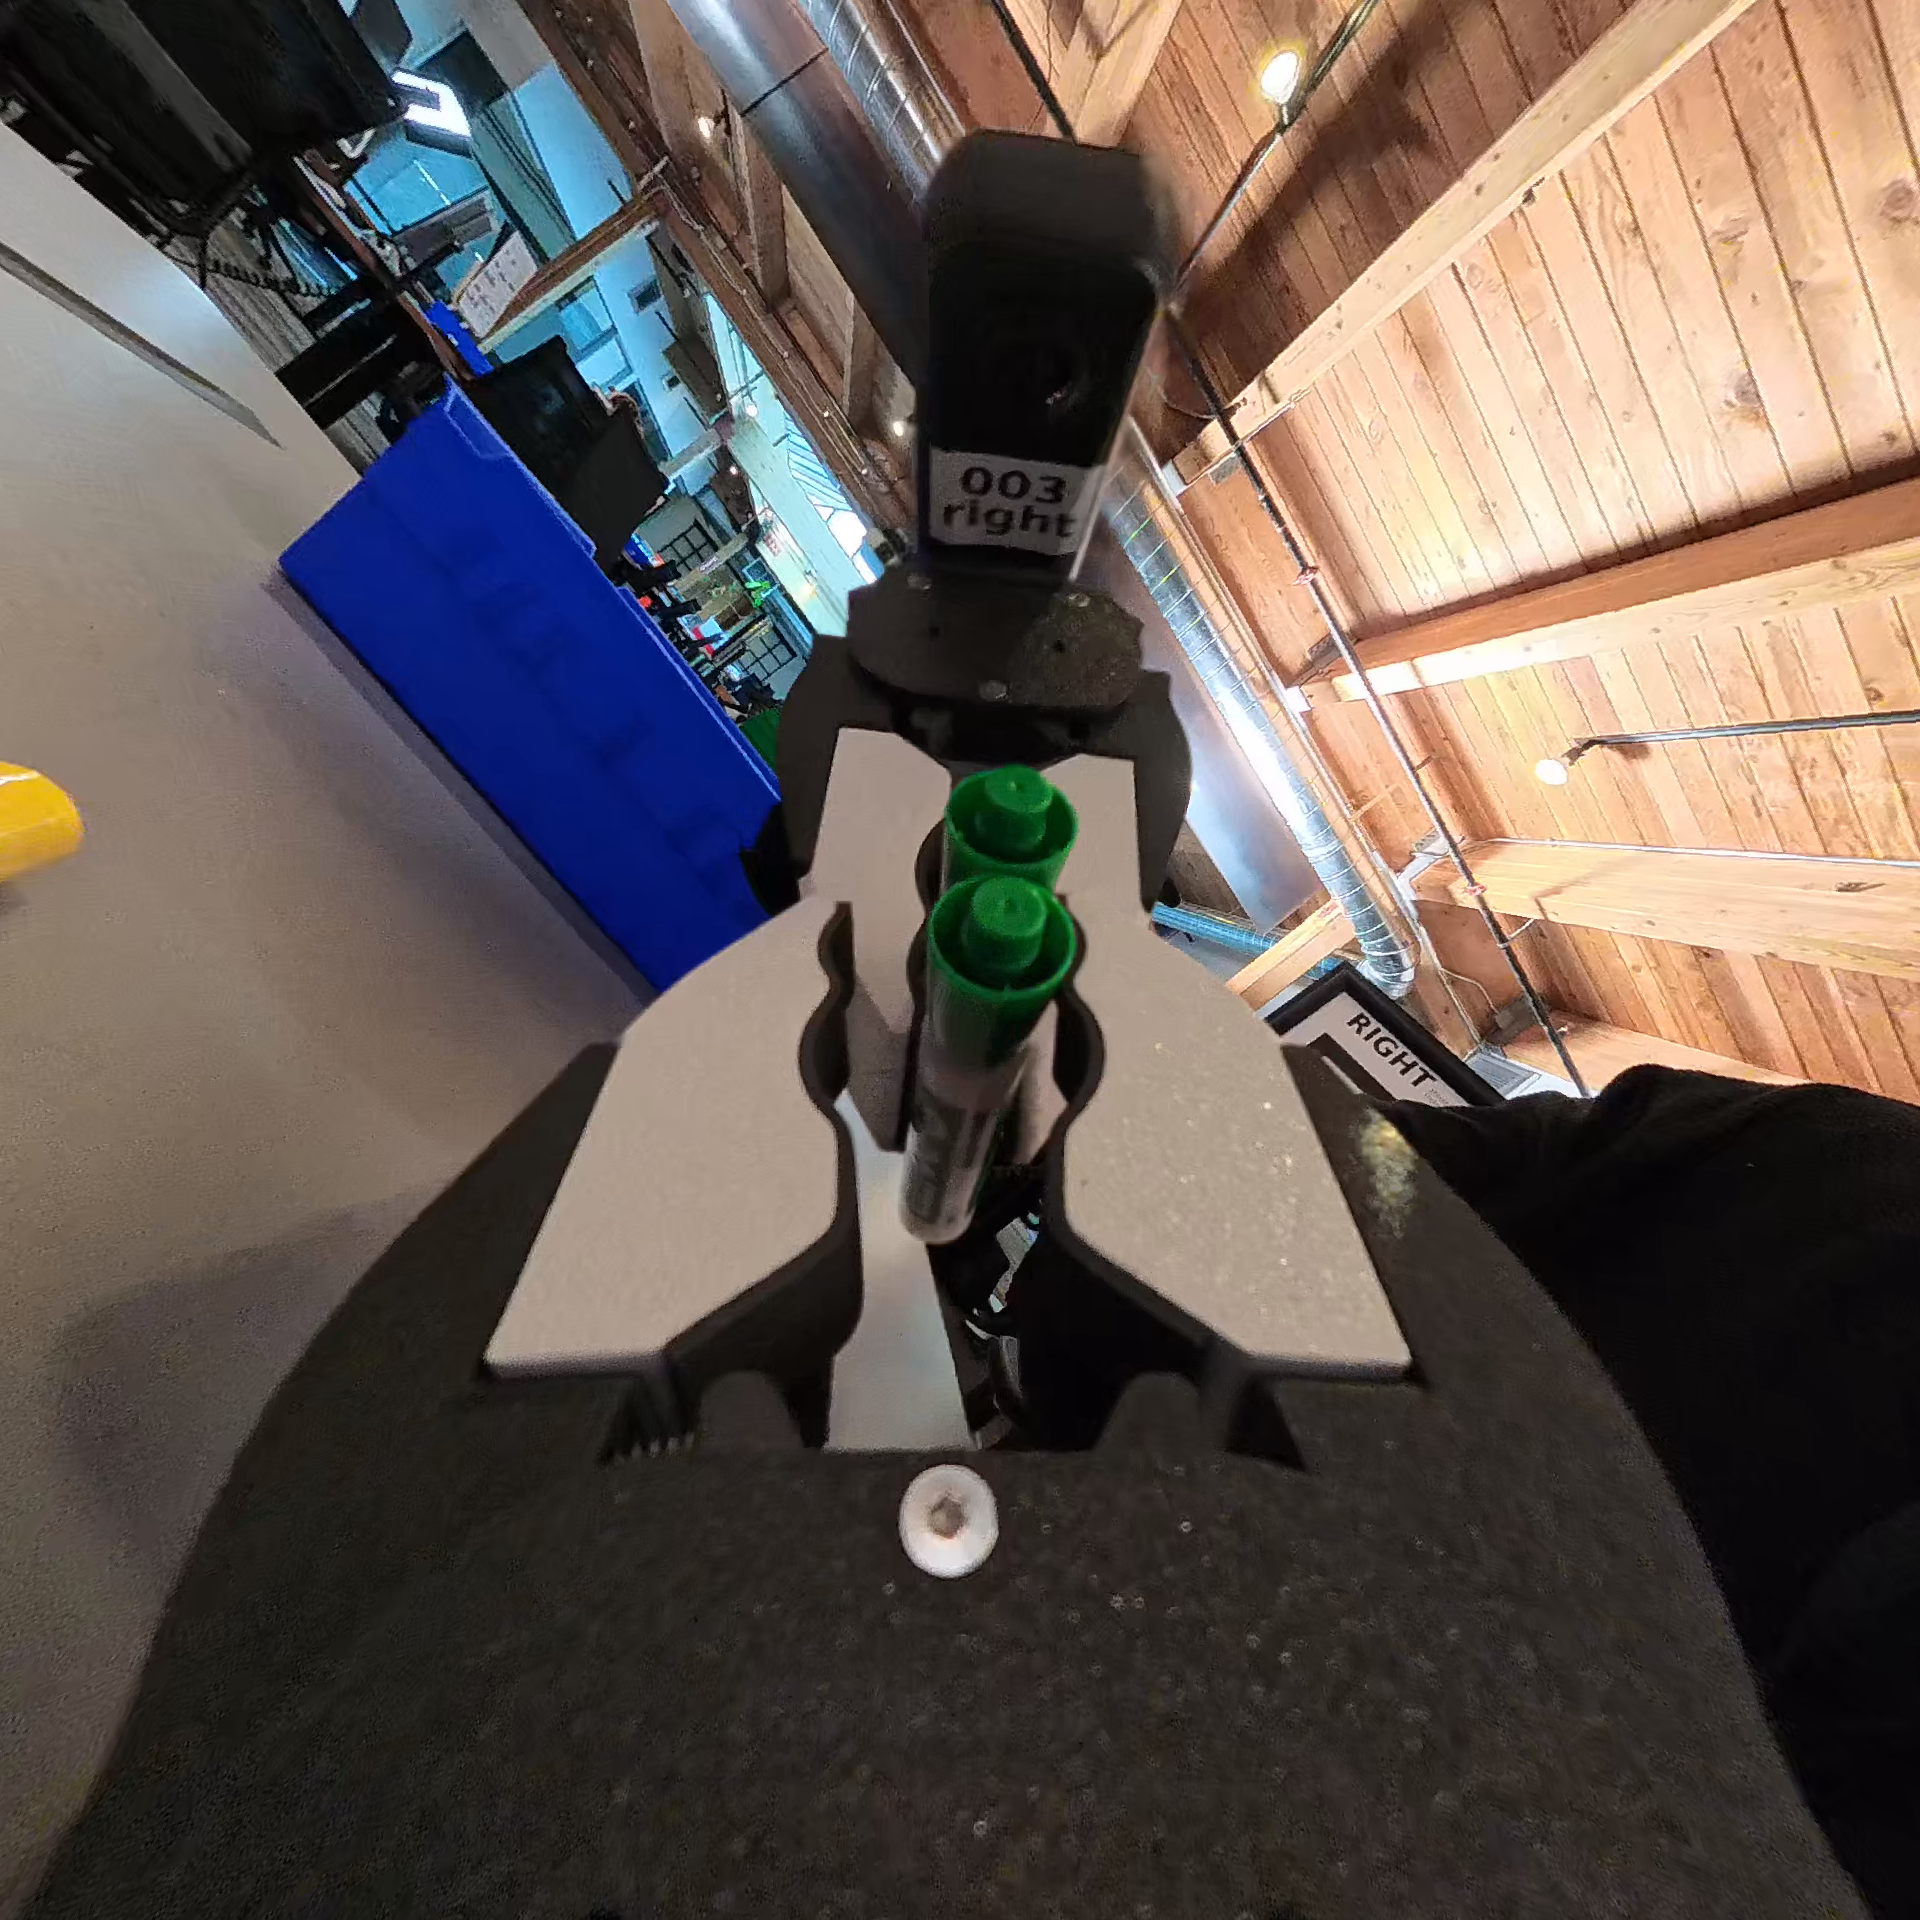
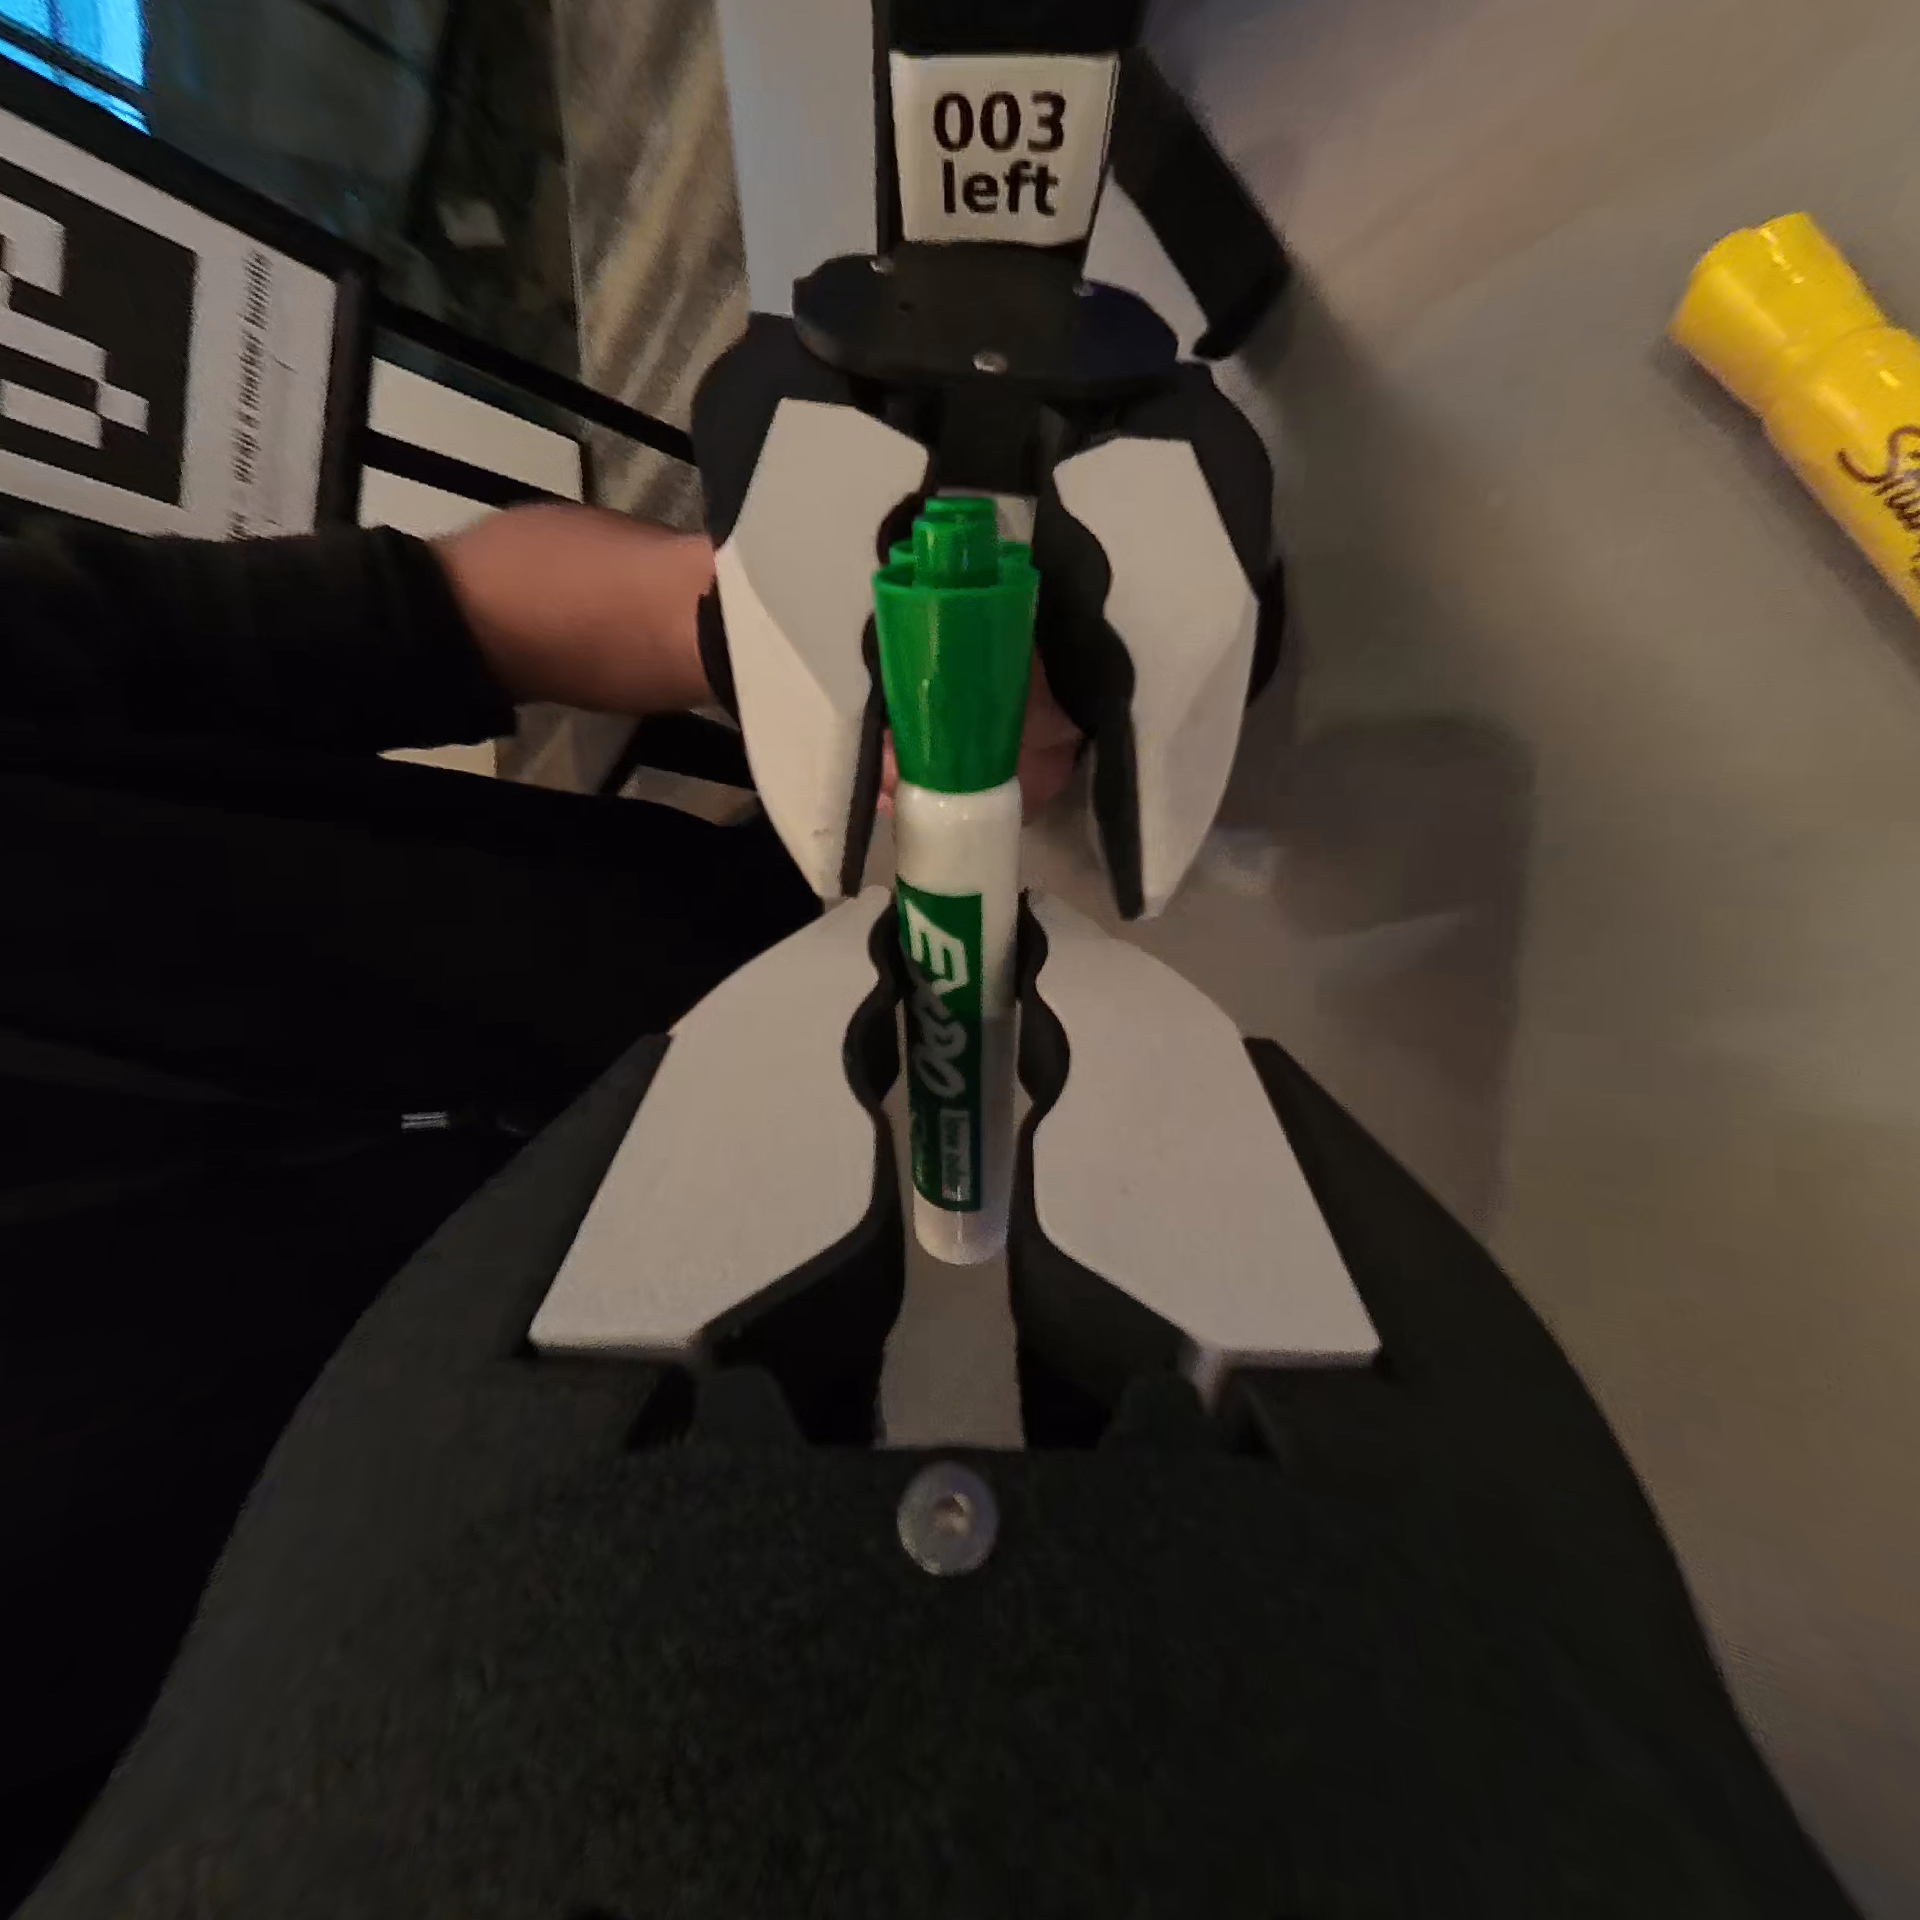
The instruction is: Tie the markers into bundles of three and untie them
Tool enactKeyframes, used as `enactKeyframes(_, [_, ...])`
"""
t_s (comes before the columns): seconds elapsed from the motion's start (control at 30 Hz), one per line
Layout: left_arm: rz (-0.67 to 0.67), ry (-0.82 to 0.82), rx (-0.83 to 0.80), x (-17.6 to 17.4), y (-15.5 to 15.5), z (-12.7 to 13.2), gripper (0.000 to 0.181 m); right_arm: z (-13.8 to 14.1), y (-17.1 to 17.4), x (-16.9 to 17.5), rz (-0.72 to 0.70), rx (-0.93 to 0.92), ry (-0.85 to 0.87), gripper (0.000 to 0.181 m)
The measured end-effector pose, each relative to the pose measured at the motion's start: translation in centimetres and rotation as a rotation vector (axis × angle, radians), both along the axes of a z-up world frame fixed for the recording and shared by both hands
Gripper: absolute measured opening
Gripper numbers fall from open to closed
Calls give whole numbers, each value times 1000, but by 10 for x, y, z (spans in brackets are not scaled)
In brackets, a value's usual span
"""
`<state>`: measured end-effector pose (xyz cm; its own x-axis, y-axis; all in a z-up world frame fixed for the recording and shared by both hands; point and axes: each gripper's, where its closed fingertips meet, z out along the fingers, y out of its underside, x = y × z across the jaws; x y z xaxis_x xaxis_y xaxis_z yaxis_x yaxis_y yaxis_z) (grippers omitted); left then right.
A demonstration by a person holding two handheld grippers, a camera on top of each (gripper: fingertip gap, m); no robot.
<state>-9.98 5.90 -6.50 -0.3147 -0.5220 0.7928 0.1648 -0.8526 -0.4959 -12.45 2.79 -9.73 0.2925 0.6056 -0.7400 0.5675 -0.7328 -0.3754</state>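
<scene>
Green-capped white markers (image 1: 992,966) are held in the air between my two grippers, which face each other tip to tip. Two caps show in the left wrist view, and the bundle also shows in the right wrist view (image 2: 951,1039). My right gripper (image 2: 951,920) is shut on the white barrels. My left gripper (image 1: 956,935) surrounds the cap end with a gap beside the markers, so it is open. In the right wrist view the left gripper (image 2: 987,894) stands just beyond my right fingertips. I see no tie around the markers.
A yellow marker (image 2: 1808,384) lies on the grey table (image 2: 1558,935), and it also shows in the left wrist view (image 1: 31,821). A blue bin (image 1: 540,707) stands at the table's far side. A person's hand (image 2: 582,613) and black sleeve (image 1: 1714,1299) are close by. The gap from one gripper's tips to the other's is roughly 4 cm.
</scene>
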Motion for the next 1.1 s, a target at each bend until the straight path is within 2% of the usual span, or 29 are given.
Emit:
enactKeyframes(0.1, [-6,-17,-15,0,-2,4,20,-4,-1,-2,-8,-22,16,18])
enactKeyframes(0.4, [-14,81,-22,5,-3,-1,17,-4,-7,-4,-10,-81,114,18])
enactKeyframes(0.57, [-43,168,61,8,-5,-2,18,-7,-9,-3,-30,-95,184,19])
enactKeyframes(0.83, [-120,316,168,7,-7,-8,17,-5,-4,-8,-151,-113,383,25])
enactKeyframes(1.0, [-149,455,278,3,-3,-17,18,-11,3,1,-226,-58,386,31])
enactKeyframes(1.1, [-152,517,385,0,0,-22,18,-17,13,15,-287,55,330,36])
